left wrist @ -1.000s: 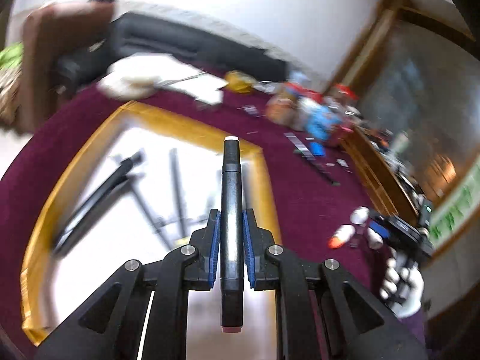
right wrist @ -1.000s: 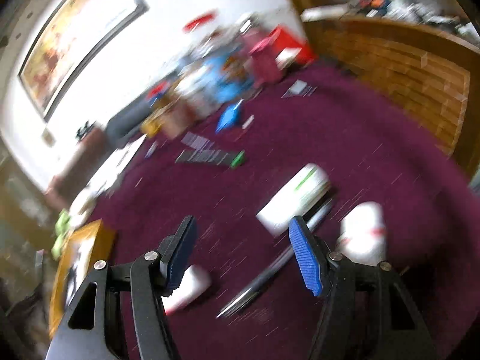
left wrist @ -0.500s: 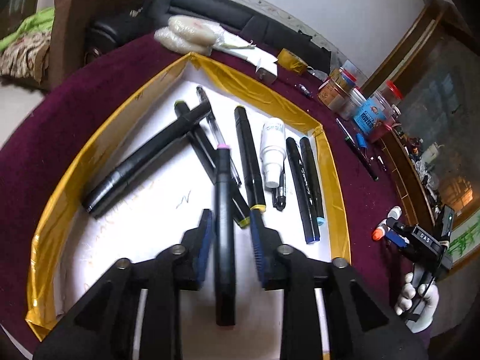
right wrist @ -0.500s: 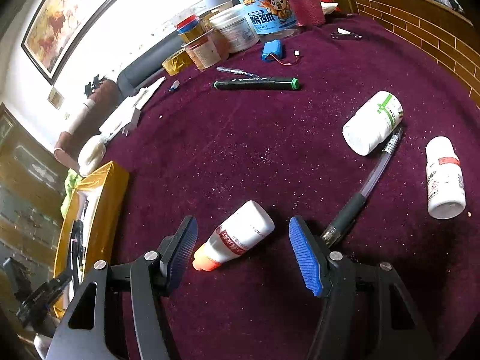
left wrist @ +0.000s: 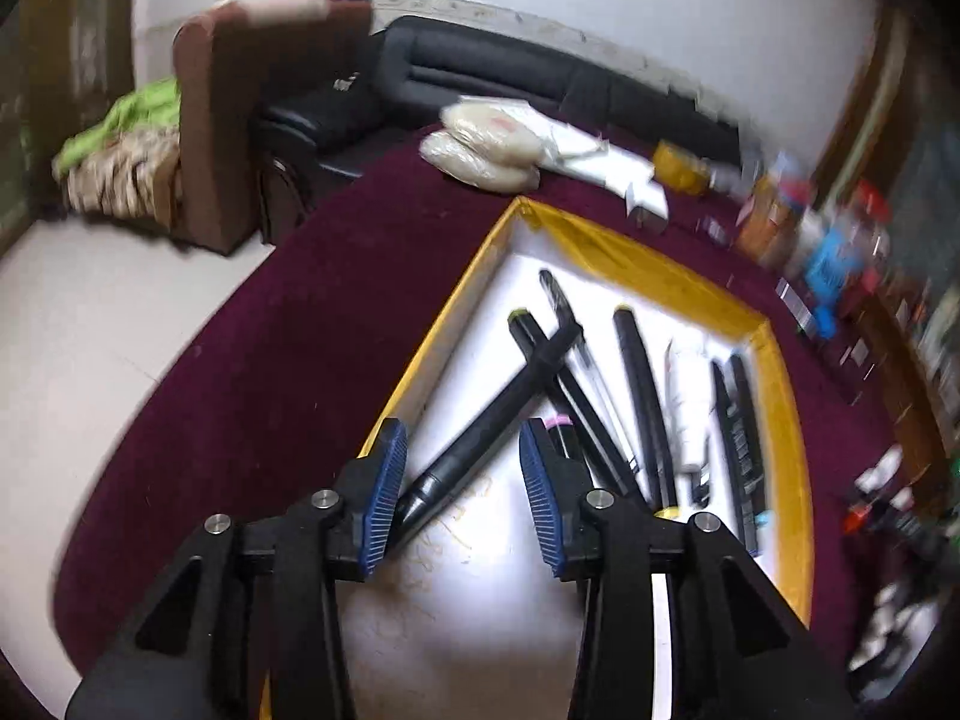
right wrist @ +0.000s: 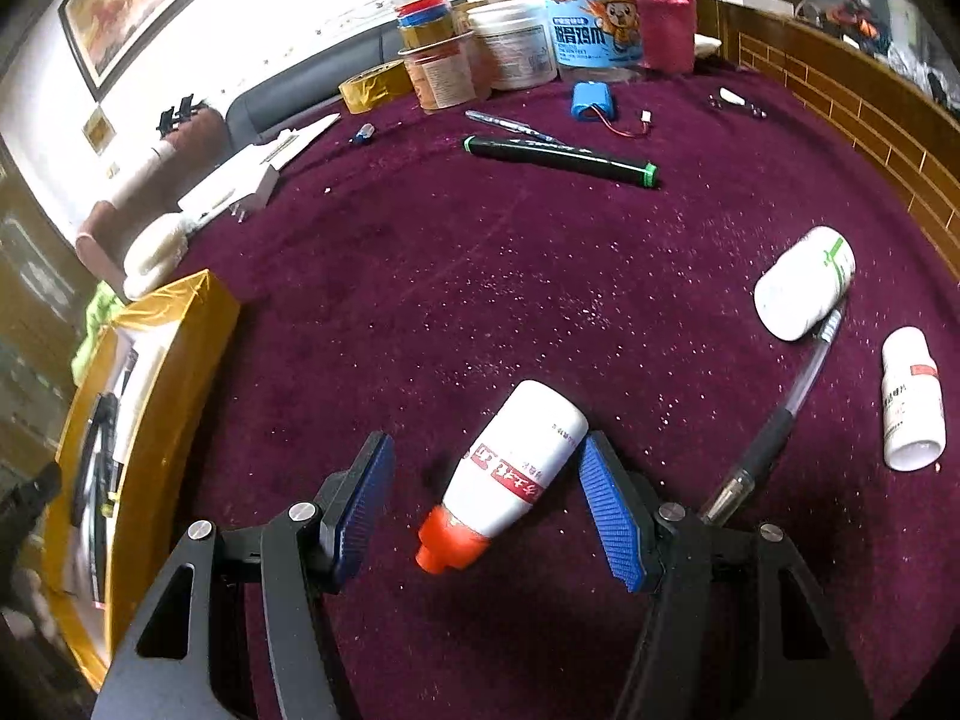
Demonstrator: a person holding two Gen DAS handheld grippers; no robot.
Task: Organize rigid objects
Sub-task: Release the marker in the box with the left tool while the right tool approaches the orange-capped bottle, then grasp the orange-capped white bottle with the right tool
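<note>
Markers and pens (left wrist: 642,408) lie in the yellow-rimmed tray (left wrist: 786,420) on the maroon table (right wrist: 480,276). Left hand-held gripper (left wrist: 462,492): jaws spread wide, holding nothing, above a diagonal black marker (left wrist: 492,420). Right hand-held gripper (right wrist: 486,504): jaws apart, straddling the white bottle with orange cap (right wrist: 510,474), which lies on the table; contact with the pads cannot be determined. A clear pen (right wrist: 774,420) lies just beside it.

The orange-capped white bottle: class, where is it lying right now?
In the right wrist view, the orange-capped white bottle lies on the maroon tablecloth between the open right tool's fingers, with the clear pen to its right.
</note>
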